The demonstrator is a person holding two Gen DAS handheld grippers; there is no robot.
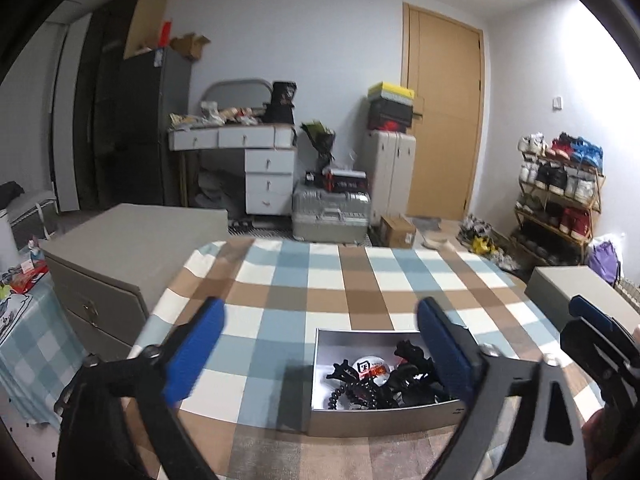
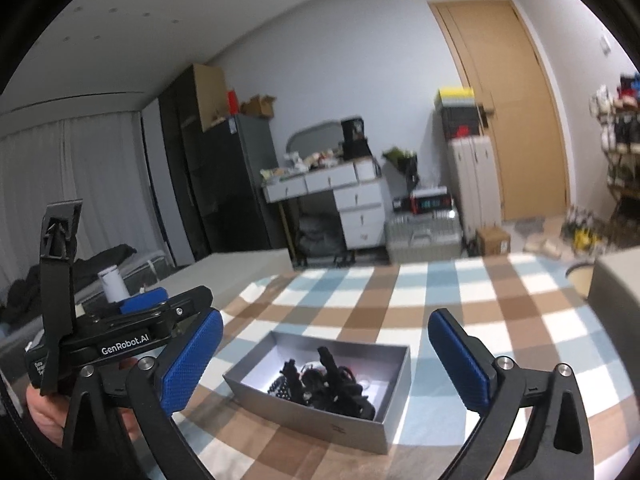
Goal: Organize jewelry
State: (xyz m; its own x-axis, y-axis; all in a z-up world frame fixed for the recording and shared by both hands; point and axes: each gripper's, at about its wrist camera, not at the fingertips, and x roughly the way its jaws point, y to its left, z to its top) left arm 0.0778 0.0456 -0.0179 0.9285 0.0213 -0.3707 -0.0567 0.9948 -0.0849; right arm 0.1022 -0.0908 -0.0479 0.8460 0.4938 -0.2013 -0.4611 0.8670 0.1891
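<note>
An open grey box sits on the checked tablecloth near the front edge. It holds a tangle of black clips and beaded pieces and a round white and red tag. My left gripper hovers above and just short of the box, open, with nothing between its blue pads. My right gripper is open too and empty, with the box and its black pieces below and between its fingers. One blue finger of the right gripper shows at the right edge.
A second grey box stands at the table's right edge. A grey chest stands off the table's left side. A hand grips the left tool. Beyond the table are suitcases, a dresser, a door and a shoe rack.
</note>
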